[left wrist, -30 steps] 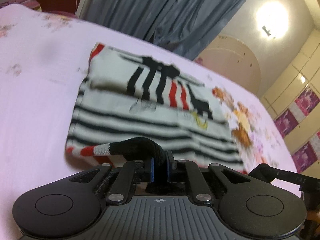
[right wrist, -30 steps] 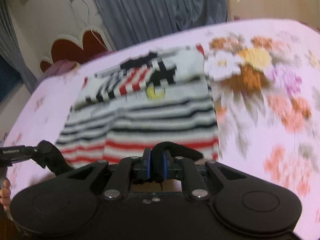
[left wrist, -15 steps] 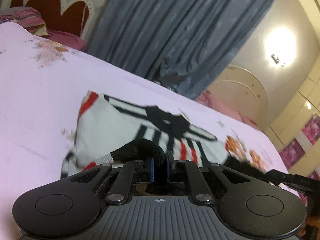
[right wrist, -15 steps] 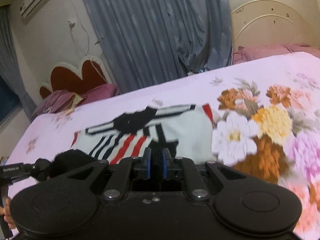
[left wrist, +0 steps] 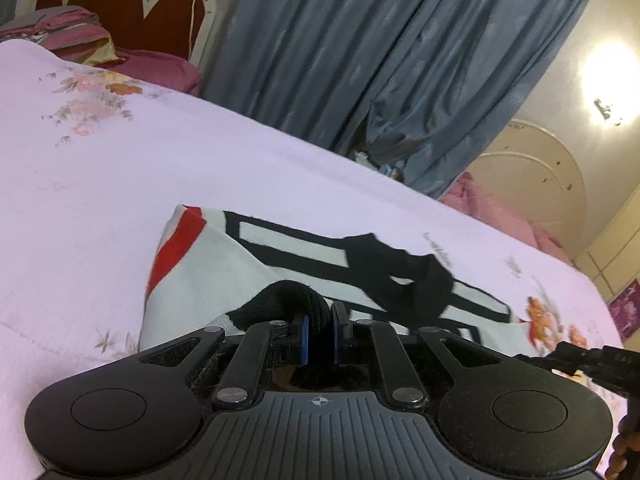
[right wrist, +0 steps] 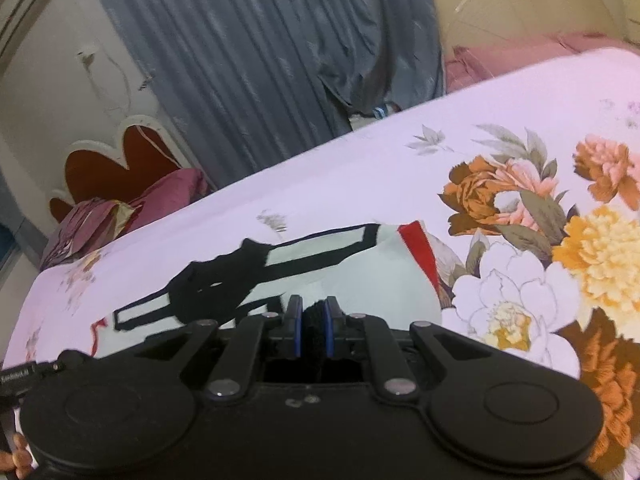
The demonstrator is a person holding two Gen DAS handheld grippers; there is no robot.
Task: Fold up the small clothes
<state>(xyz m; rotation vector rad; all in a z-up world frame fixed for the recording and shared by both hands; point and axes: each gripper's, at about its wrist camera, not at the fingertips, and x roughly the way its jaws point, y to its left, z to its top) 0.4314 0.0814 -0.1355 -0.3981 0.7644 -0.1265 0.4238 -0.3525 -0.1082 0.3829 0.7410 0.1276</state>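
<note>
A small white knit garment (left wrist: pixel 224 264) with black and red stripes lies on the pink bedsheet (left wrist: pixel 100 184); it also shows in the right wrist view (right wrist: pixel 360 272). My left gripper (left wrist: pixel 318 320) is shut on the garment's black ribbed hem (left wrist: pixel 280 300), which bulges over the left finger. My right gripper (right wrist: pixel 314 320) is shut on another part of the black hem (right wrist: pixel 314 314). Both hold the hem low over the garment's far half; the near half is hidden under the grippers.
The bedsheet has a large flower print (right wrist: pixel 560 248) to the right. Maroon pillows (left wrist: pixel 120 56) and a red headboard (left wrist: pixel 132 8) lie at the far left. Grey curtains (left wrist: pixel 380 60) hang beyond the bed. The other gripper's edge (left wrist: pixel 592 360) shows at right.
Both grippers have carried the black hem forward over the garment, away from me. The striped lower half has passed out of sight beneath them, and only the upper part still shows.
</note>
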